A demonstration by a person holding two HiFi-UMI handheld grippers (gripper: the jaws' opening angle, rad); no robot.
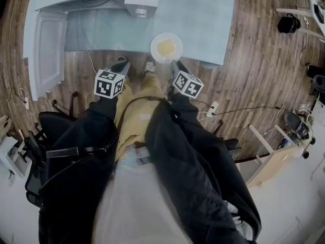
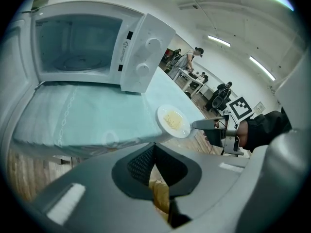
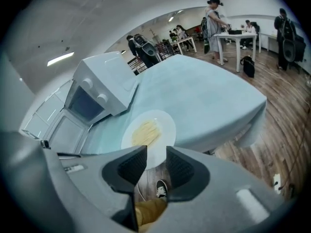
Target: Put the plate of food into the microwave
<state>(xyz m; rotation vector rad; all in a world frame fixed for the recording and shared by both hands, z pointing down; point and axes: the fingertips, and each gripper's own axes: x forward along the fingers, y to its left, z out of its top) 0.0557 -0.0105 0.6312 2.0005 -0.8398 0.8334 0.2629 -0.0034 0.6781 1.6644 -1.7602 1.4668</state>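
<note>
The plate [image 3: 148, 136] sits on the counter [image 1: 203, 19] off the microwave's [image 2: 87, 47] knob side. It is well clear of the open cavity, with its near rim hanging past the counter's front edge.

I judge it a stiff, glazed white round: shallow, smooth, probably slick at the lip, and breakable if dropped. The food [image 1: 166, 48] is a loose, pale yellow heap in the middle, so the load looks light. It could slide if I let the plate tip.

That overhanging rim looks like the place to take hold, biting flat across the lip and keeping clear of the heap.

The right gripper [image 3: 156, 161] has its ribbed jaws apart, lined up on that near rim and pressing on nothing. The left gripper [image 2: 154, 148] has its jaws together and empty, facing the microwave from the counter's front.

A pale blue cloth [image 2: 87, 115] covers the counter. It is soft and faintly patterned, so I would expect the plate to drag on it rather than glide.

The microwave is a boxy white shell. Its door [image 1: 48, 50] is swung wide, and a clear turntable [image 2: 77, 62] lies on the cavity floor.
</note>
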